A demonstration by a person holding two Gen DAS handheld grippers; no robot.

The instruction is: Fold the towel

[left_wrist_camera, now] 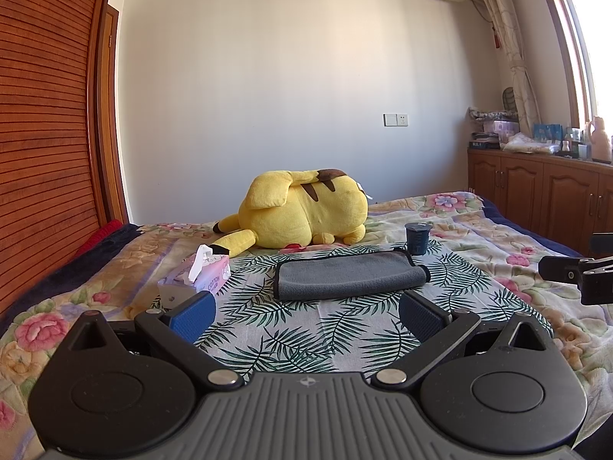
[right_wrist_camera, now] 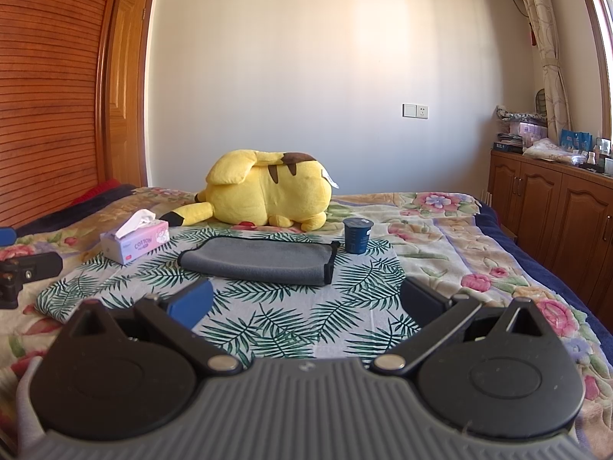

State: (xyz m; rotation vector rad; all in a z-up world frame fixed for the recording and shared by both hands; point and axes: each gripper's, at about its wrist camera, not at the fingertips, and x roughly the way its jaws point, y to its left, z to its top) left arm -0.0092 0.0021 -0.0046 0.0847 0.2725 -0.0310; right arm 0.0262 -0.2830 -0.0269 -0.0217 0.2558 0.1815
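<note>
A grey towel [left_wrist_camera: 350, 276] with black trim lies folded into a flat rectangle on a leaf-print cloth [left_wrist_camera: 291, 333] on the bed; it also shows in the right wrist view [right_wrist_camera: 260, 260]. My left gripper [left_wrist_camera: 306, 306] is open and empty, held back from the towel's near edge. My right gripper [right_wrist_camera: 306, 299] is open and empty too, also short of the towel. Part of the right gripper shows at the right edge of the left wrist view [left_wrist_camera: 574, 272]. Part of the left gripper shows at the left edge of the right wrist view [right_wrist_camera: 23, 272].
A yellow plush toy [left_wrist_camera: 302, 211] lies behind the towel. A pink tissue box [left_wrist_camera: 199, 276] stands to the towel's left and a dark blue cup [left_wrist_camera: 417, 237] at its far right corner. Wooden cabinets [left_wrist_camera: 536, 195] line the right wall, and a slatted wooden wardrobe [left_wrist_camera: 46, 134] stands on the left.
</note>
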